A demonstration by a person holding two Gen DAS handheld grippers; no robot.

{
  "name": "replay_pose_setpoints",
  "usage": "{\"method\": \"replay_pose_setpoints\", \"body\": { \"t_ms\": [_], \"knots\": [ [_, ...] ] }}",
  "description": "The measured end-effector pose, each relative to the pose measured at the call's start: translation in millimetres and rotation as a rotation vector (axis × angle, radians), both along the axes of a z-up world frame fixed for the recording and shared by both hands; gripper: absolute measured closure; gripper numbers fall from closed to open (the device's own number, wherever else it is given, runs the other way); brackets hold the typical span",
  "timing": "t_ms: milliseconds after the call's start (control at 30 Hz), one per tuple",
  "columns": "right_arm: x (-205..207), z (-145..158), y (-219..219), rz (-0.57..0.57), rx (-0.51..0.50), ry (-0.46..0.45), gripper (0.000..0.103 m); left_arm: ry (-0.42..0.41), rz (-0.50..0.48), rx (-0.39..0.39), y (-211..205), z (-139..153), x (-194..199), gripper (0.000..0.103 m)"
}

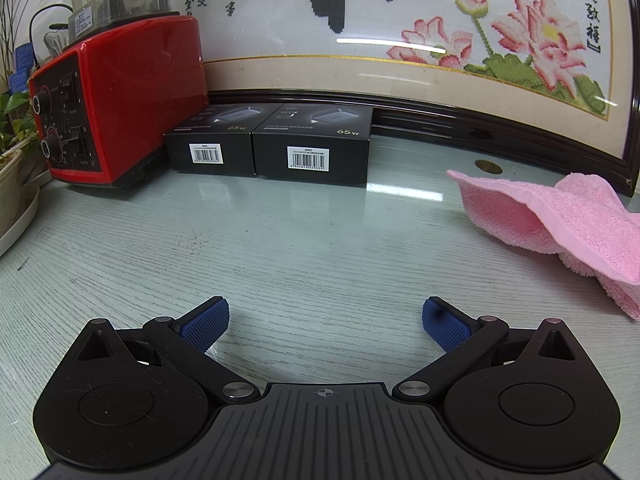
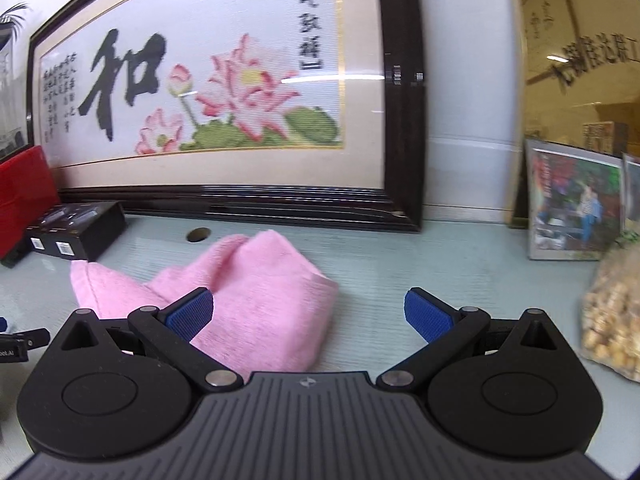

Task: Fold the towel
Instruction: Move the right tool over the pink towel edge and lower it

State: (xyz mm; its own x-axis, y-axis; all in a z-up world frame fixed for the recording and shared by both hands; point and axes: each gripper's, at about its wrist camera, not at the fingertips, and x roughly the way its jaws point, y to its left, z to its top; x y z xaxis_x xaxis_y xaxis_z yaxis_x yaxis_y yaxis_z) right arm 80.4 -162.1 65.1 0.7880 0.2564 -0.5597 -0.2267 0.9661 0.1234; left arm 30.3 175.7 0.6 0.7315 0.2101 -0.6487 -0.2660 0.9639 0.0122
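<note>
Toward the table's (image 1: 280, 248) back edge, near the frame (image 1: 400, 92), the towel (image 2: 256, 300) lies rumpled, unfolded. The right tool (image 2: 308, 314) hovers wide open and empty over it, seemingly ready to grasp; the left tool (image 1: 325, 324), equally spread, waits over bare table.

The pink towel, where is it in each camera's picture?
Left wrist view: the pink towel lies crumpled at the right edge, on the table, apart from the open left gripper.
Right wrist view: it is low in the middle-left, just ahead of the open right gripper.
Shared landmark: the framed lotus picture behind it.
</note>
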Motion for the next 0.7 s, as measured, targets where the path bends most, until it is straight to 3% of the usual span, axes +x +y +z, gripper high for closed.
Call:
{"method": "replay_pose_setpoints", "body": {
  "t_ms": [267,700],
  "knots": [
    [19,-6,22,0.062,-0.012,0.047,0.001,0.000,0.000,0.000,0,0,0,0.000],
    [39,-21,7,0.110,0.138,0.145,0.005,0.000,0.000,0.000,0,0,0,0.000]
  ]
}}
